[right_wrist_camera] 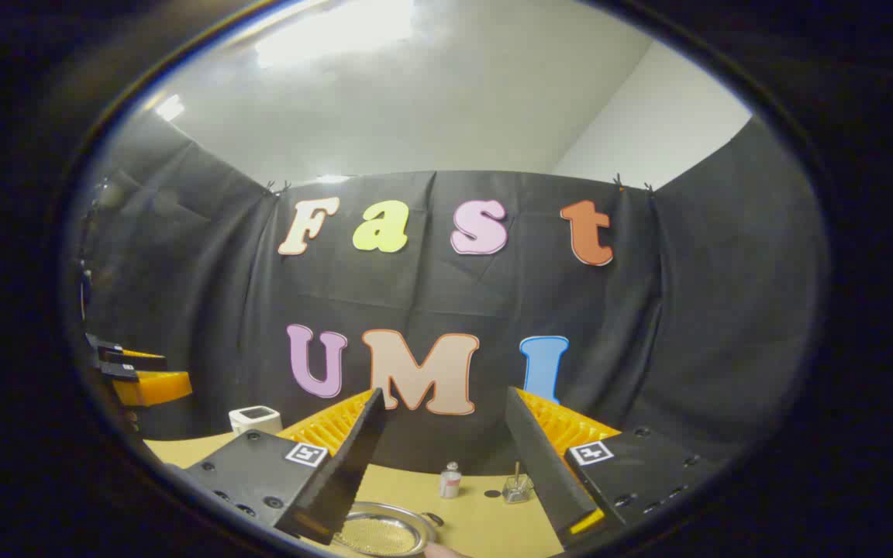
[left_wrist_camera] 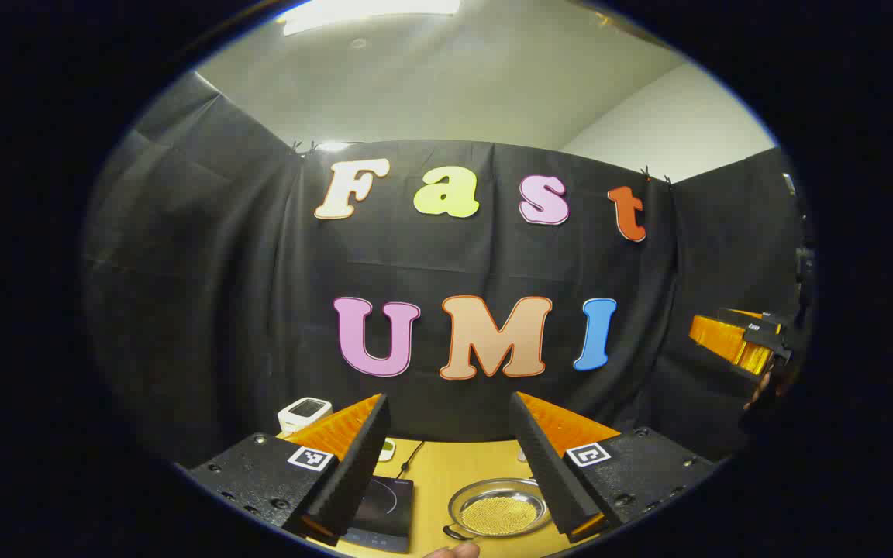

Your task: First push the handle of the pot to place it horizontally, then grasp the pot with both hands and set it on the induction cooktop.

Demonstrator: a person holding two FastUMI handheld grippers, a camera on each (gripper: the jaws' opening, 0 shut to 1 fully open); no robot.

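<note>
The pot (left_wrist_camera: 499, 508) is a shallow metal one with a golden mesh-like inside, and it stands on the wooden table (left_wrist_camera: 446, 473). A small dark handle (left_wrist_camera: 454, 533) sticks out at its near left. Left of it lies the black induction cooktop (left_wrist_camera: 380, 504). My left gripper (left_wrist_camera: 449, 401) is held high above both, open and holding nothing. My right gripper (right_wrist_camera: 444, 395) is also open and holding nothing, with the pot (right_wrist_camera: 384, 531) low between its fingers. Each gripper appears at the edge of the other's view: the right one (left_wrist_camera: 729, 335), the left one (right_wrist_camera: 144, 384).
A white box-like device (left_wrist_camera: 305, 413) stands at the table's back left, with a cable (left_wrist_camera: 409, 459) running near it. A small bottle (right_wrist_camera: 450, 480) and a small glass holder (right_wrist_camera: 518, 488) stand at the back. A fingertip (left_wrist_camera: 453, 550) shows at the bottom edge.
</note>
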